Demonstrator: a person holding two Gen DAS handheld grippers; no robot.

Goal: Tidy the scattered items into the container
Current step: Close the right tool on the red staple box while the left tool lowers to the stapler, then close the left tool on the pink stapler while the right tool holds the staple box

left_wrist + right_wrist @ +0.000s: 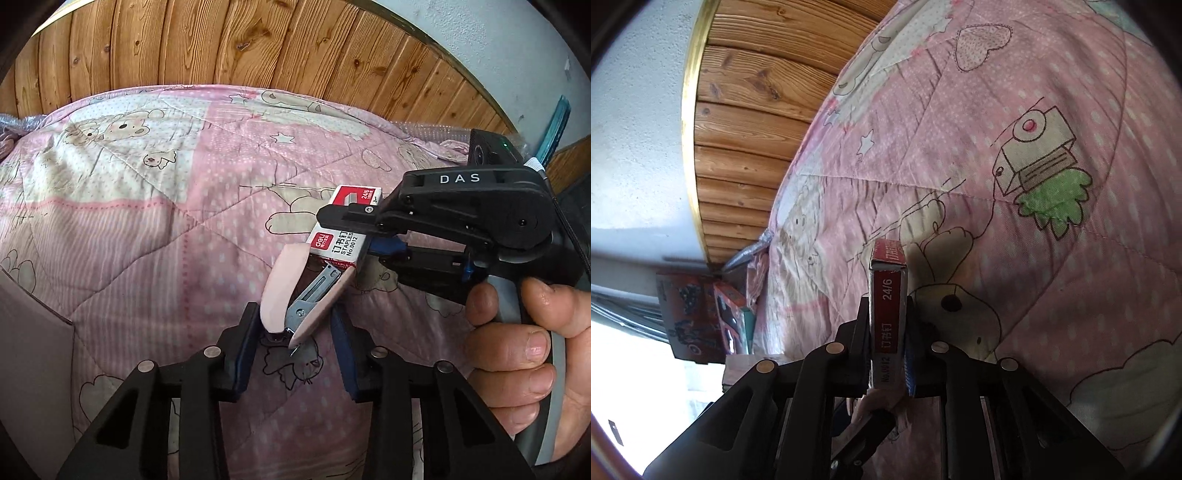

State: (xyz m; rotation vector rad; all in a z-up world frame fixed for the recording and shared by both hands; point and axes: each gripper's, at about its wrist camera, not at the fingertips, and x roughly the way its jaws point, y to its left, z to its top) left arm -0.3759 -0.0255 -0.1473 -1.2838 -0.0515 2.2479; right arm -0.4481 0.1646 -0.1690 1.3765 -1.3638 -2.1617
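Right now the stapler (295,295), pink and hinged open, sits pinched between the fingers of the left gripper (293,347), its metal magazine showing between the two pink halves. Touching its far end is the staple box (338,242), red and white, which the right gripper (888,343) clamps by its flat sides and holds just above the stapler. A hand (524,350) wraps the right gripper's handle. Both items hover over a pink quilt (166,206) printed with bears. Beyond it runs a wooden wall (258,48). A grey box edge (33,332) shows at far left.
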